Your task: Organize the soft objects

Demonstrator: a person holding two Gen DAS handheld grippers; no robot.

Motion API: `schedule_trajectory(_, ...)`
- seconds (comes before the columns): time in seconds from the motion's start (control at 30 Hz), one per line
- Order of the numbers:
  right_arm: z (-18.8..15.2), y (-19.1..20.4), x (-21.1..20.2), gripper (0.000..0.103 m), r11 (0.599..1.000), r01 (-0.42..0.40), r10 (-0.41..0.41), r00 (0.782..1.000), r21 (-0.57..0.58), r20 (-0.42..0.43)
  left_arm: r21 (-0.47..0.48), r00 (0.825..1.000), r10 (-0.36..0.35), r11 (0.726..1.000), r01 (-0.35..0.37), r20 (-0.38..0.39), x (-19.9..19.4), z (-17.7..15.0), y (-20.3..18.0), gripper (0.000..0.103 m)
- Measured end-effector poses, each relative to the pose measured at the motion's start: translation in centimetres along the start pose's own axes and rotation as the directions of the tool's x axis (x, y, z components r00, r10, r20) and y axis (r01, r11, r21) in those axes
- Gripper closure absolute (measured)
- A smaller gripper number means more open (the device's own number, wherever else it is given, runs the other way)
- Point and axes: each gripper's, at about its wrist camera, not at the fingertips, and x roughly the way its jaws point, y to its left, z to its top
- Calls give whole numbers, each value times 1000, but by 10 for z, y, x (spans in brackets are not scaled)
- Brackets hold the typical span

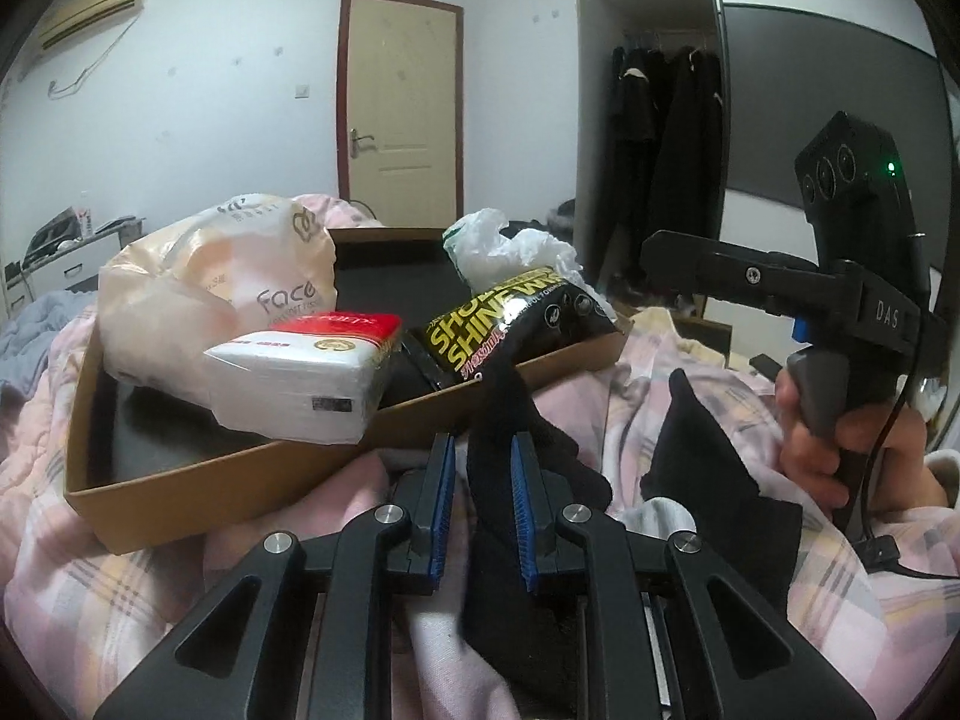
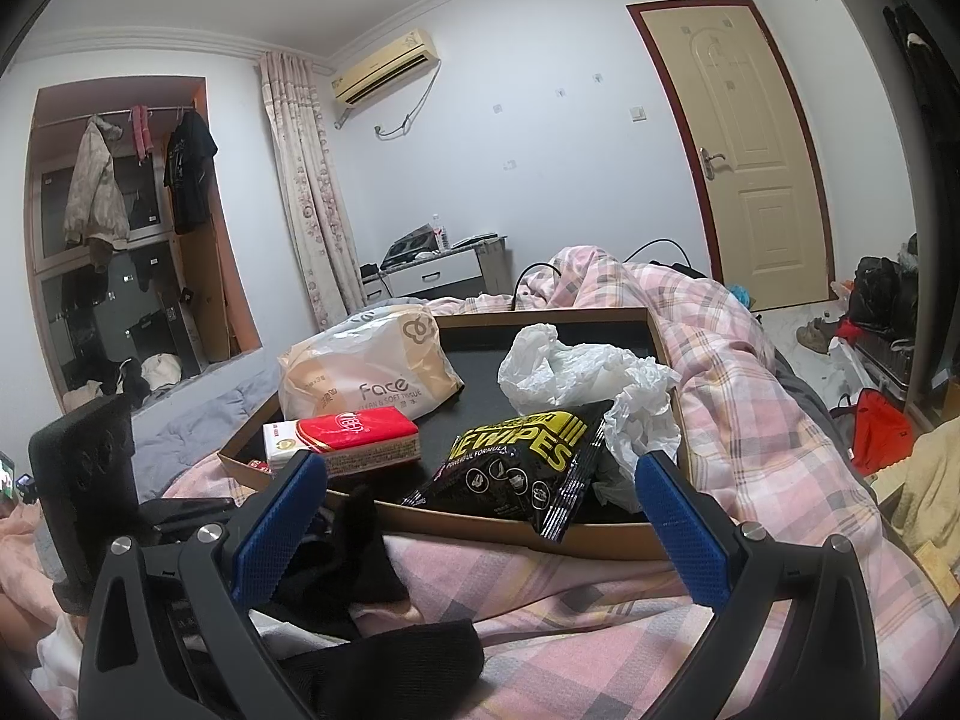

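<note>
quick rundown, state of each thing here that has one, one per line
left tool: shut on a black sock
black sock: pinched, draped over the box's near edge
right tool: open, nothing held
cardboard box: open-topped, on the pink quilt
wipes pack: flat in the box, corner overhanging the rim
red tissue pack: lying in the box
white plastic bag: crumpled in the box
door: closed

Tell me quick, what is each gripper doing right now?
Left gripper: shut on a black sock that hangs between its pads.
Right gripper: open wide, holding nothing.
</note>
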Motion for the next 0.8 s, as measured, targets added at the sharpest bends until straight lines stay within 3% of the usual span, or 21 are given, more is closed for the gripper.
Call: schedule_trajectory(0.8,1,0,0,1,1000,0,0,1000,2,0,-15,998,11,1000,-10,58,-14,2,4,88)
